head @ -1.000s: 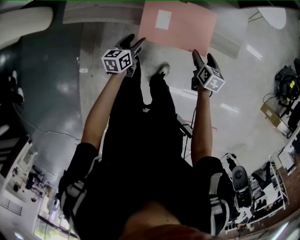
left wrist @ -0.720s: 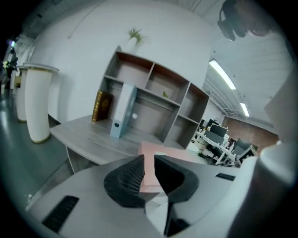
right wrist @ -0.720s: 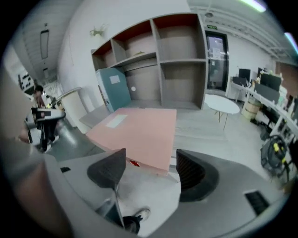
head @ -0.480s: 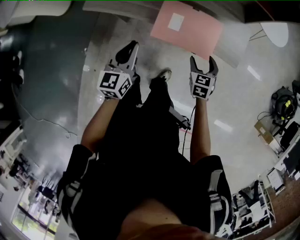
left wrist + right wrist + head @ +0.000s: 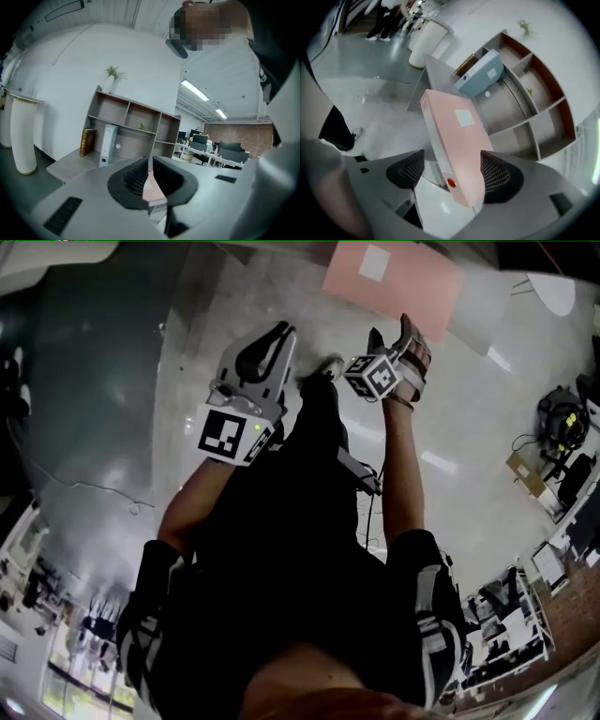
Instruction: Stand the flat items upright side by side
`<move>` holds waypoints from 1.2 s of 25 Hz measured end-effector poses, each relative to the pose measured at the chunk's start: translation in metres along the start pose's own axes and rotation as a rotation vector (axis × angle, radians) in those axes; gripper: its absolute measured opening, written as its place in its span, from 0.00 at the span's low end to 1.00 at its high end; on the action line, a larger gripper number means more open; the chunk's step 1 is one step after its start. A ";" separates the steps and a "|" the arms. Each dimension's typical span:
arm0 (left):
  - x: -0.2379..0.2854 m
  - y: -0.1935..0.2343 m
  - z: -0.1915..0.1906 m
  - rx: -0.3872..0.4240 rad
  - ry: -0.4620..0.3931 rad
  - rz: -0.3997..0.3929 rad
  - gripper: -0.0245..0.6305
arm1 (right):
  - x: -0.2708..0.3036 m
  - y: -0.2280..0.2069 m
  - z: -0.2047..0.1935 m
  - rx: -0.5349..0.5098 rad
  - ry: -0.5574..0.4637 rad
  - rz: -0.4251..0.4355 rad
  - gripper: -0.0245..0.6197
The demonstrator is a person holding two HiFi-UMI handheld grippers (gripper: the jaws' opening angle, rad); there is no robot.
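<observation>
A pink folder (image 5: 398, 282) with a white label lies flat on a grey ledge (image 5: 433, 75) in front of a shelf unit. In the right gripper view its red-dotted spine end (image 5: 457, 154) reaches in between the jaws of my right gripper (image 5: 452, 176). Those jaws have just been opening and stand wide, with their pads off the folder. In the head view this gripper (image 5: 392, 331) is just short of the folder's near edge. My left gripper (image 5: 275, 337) is raised at the left; its jaws (image 5: 150, 171) have just closed on nothing.
On the shelf unit (image 5: 131, 124) a pale blue binder (image 5: 108, 145) stands next to a brown book (image 5: 86, 142); both show in the right gripper view, binder (image 5: 480, 75) leaning. A small plant (image 5: 114, 72) tops the shelf. A tall white cylinder (image 5: 23, 136) stands left.
The left gripper has risen toward the camera and its jaws have closed. The right gripper has rolled over and moved left, closer to the pink folder.
</observation>
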State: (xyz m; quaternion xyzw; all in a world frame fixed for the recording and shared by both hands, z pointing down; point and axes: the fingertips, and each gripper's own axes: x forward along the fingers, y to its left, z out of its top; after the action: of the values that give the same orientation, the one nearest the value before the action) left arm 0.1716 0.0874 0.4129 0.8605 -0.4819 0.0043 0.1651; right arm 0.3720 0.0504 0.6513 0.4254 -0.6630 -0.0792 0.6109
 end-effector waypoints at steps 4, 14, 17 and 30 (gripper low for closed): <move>-0.011 0.007 -0.007 -0.012 0.003 -0.034 0.11 | 0.032 0.015 0.007 -0.147 0.017 -0.126 0.62; -0.038 0.044 -0.038 0.004 -0.009 -0.061 0.11 | 0.089 0.015 0.017 -0.260 0.076 -0.358 0.69; -0.035 0.053 -0.045 -0.019 -0.010 -0.055 0.11 | 0.100 0.002 0.014 -0.270 0.111 -0.401 0.69; -0.038 0.046 -0.025 -0.056 -0.047 -0.039 0.11 | 0.075 -0.008 0.026 -0.205 0.009 -0.332 0.59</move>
State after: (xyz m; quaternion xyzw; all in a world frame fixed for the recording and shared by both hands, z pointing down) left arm 0.1170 0.1045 0.4431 0.8646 -0.4688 -0.0326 0.1779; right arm 0.3610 -0.0150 0.6953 0.4649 -0.5693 -0.2441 0.6326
